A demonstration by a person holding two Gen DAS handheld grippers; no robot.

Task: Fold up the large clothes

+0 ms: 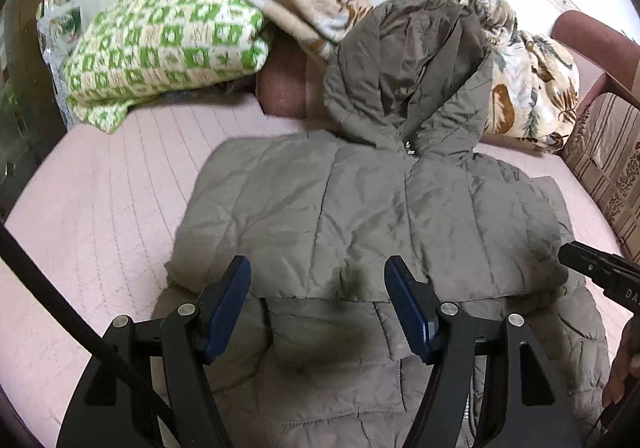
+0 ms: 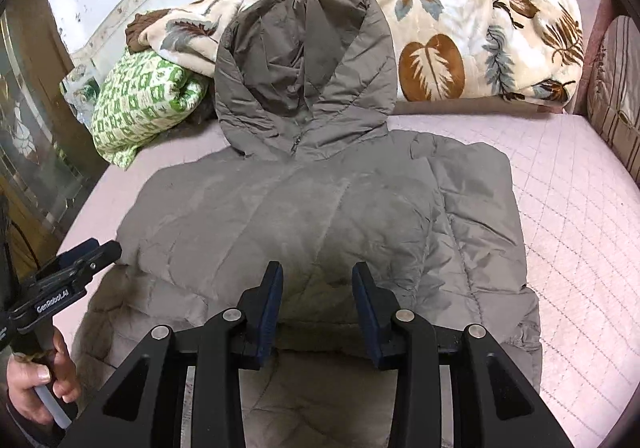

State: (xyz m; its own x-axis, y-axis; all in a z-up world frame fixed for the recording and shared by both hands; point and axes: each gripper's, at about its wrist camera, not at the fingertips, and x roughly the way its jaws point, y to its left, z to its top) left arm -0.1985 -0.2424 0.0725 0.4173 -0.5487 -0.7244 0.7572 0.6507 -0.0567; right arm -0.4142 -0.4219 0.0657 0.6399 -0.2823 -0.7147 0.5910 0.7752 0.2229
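Note:
A grey quilted hooded jacket lies flat on the pink bed cover. Its hood points away from me and leans on the bedding behind. A folded layer of the jacket ends in a straight edge just in front of both grippers. My left gripper hovers over the jacket's near left part, jaws wide apart with nothing between them. My right gripper hovers over the near middle, jaws narrower but apart, also with nothing between them.
A green-and-white checked blanket and a floral leaf-print blanket are heaped at the back. A striped cushion lines the right side. A person's hand grips the left handle; a glass-fronted cabinet stands left.

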